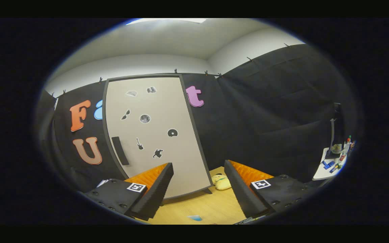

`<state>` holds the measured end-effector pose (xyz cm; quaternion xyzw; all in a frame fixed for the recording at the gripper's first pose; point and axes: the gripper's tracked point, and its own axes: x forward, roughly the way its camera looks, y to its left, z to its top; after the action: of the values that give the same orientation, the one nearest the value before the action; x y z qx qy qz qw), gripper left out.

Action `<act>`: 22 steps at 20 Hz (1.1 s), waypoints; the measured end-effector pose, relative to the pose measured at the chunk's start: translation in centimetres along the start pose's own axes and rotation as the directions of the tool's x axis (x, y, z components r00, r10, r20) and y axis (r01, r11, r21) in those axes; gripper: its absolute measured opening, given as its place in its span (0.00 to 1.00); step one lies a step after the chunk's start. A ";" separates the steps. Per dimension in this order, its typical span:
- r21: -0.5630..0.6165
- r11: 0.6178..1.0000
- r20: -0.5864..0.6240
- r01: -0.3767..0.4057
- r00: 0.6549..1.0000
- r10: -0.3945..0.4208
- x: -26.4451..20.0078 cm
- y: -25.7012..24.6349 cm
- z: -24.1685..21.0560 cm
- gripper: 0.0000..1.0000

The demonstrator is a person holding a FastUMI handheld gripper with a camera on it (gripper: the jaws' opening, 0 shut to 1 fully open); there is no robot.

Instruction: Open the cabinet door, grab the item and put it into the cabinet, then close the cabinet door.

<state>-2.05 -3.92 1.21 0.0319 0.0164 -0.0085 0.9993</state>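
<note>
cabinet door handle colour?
Black, a vertical bar handle on the beige cabinet door, gripper view. Gripper fingers open.

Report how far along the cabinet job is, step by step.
Done: nothing yet. The cabinet door looks shut, its dark handle untouched. In hand: the gripper is open and empty, its fingers apart and aimed toward the door, touching nothing. Left: open the door, pick up the yellow soft toy lying on the wooden table beside the cabinet, put it inside, then close the door.
</note>
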 end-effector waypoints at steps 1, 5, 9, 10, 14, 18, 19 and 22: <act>0.001 1.000 -0.002 -0.005 1.000 0.005 -0.3 -0.1 0.3 0.98; 0.015 0.999 0.013 -0.030 0.999 0.030 -1.5 0.0 1.5 0.98; 0.019 0.996 -0.010 -0.093 0.996 0.093 -1.5 3.0 1.0 0.98; 0.014 0.993 -0.016 -0.119 0.993 0.119 -1.4 4.3 0.8 0.98; -0.031 0.980 -0.032 -0.196 0.980 0.195 0.5 9.3 0.2 0.98; -0.031 0.950 -0.058 -0.310 0.950 0.308 3.7 16.0 -0.7 0.98; -0.018 0.945 -0.068 -0.327 0.943 0.325 4.9 17.4 -1.1 0.98; -0.014 0.936 -0.079 -0.351 0.934 0.349 8.7 20.9 -1.7 0.98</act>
<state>6.95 16.95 0.58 0.0205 0.0484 0.1708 0.9839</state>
